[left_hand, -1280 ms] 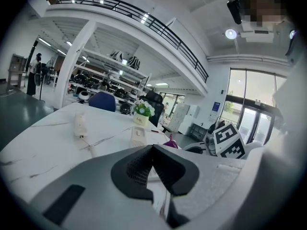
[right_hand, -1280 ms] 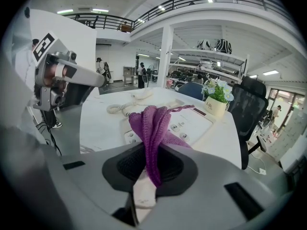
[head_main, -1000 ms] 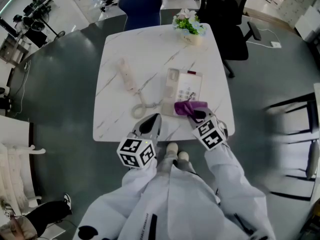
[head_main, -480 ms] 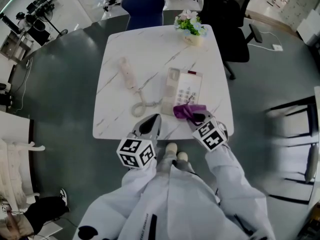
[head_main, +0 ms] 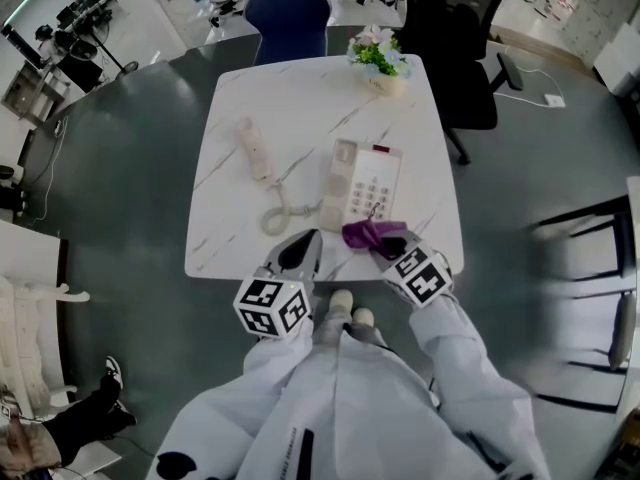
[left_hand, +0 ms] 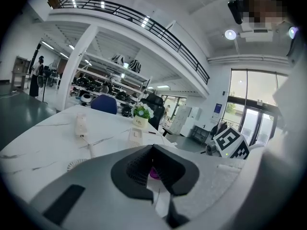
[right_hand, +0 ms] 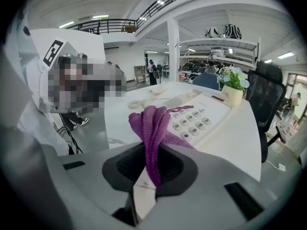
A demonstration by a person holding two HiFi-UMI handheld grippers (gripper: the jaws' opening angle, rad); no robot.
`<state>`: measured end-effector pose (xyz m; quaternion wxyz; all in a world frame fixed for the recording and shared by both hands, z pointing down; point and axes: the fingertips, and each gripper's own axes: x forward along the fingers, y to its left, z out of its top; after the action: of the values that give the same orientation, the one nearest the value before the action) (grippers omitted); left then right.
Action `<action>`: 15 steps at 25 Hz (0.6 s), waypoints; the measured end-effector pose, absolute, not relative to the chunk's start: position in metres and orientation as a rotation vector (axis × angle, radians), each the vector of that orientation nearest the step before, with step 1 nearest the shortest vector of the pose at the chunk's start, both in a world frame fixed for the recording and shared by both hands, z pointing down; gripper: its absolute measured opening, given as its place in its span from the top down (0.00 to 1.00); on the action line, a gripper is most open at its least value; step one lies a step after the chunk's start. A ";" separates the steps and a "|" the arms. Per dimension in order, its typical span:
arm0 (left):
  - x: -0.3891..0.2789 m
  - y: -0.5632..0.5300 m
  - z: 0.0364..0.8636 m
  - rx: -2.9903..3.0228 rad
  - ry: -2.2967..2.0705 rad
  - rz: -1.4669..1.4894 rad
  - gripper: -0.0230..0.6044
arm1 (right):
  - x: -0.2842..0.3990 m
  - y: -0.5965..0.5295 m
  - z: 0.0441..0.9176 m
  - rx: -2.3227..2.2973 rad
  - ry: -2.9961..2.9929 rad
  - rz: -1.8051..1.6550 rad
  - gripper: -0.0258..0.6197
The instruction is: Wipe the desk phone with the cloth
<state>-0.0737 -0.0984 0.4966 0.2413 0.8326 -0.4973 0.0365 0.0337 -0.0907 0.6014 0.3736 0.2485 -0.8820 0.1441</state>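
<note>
A cream desk phone base (head_main: pixel 362 185) lies on the white marble table (head_main: pixel 300 98), its keypad (right_hand: pixel 192 122) close ahead in the right gripper view. Its handset (head_main: pixel 254 149) rests off the base at the left, joined by a coiled cord (head_main: pixel 277 215). My right gripper (head_main: pixel 385 245) is shut on a bunched purple cloth (head_main: pixel 367 234) (right_hand: pixel 153 128), which hangs at the phone's near edge. My left gripper (head_main: pixel 303 251) hovers over the table's front edge, jaws shut with nothing between them; the cloth (left_hand: pixel 154 172) shows just beyond it.
A small flower pot (head_main: pixel 381 56) stands at the table's far edge. A blue chair (head_main: pixel 288 13) and a black office chair (head_main: pixel 455 38) stand behind the table. Grey floor surrounds it.
My right gripper has drawn the purple cloth toward me, off the keypad to the phone's near edge. The left gripper has stayed put.
</note>
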 end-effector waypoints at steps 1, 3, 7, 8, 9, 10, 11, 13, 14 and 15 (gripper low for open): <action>-0.073 -0.098 0.495 2.278 -1.364 0.097 0.97 | 0.034 -0.089 0.601 0.632 -2.266 0.382 0.89; -0.073 -0.098 0.493 2.279 -1.374 0.090 0.97 | 0.034 -0.088 0.601 0.627 -2.283 0.404 0.89; -0.073 -0.094 0.486 2.283 -1.398 0.076 0.97 | 0.034 -0.085 0.595 0.641 -2.334 0.458 0.89; -0.073 -0.094 0.484 2.285 -1.404 0.073 0.97 | 0.034 -0.085 0.592 0.648 -2.352 0.473 0.89; -0.073 -0.094 0.482 2.287 -1.411 0.068 0.97 | 0.035 -0.086 0.589 0.656 -2.372 0.485 0.89; -0.074 -0.093 0.481 2.288 -1.420 0.063 0.97 | 0.035 -0.088 0.584 0.669 -2.393 0.496 0.89; -0.074 -0.093 0.479 2.289 -1.429 0.057 0.97 | 0.036 -0.089 0.579 0.688 -2.415 0.506 0.90; -0.076 -0.092 0.476 2.292 -1.445 0.045 0.97 | 0.038 -0.093 0.566 0.739 -2.467 0.517 0.90; -0.078 -0.092 0.475 2.292 -1.452 0.039 0.97 | 0.039 -0.095 0.559 0.769 -2.493 0.517 0.90; -0.079 -0.093 0.473 2.292 -1.458 0.033 0.97 | 0.041 -0.097 0.552 0.799 -2.518 0.515 0.90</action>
<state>-0.0791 -0.0927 0.4730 0.2107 0.8248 -0.5246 0.0119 0.0409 -0.0974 0.5523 0.2233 0.2893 -0.9119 0.1866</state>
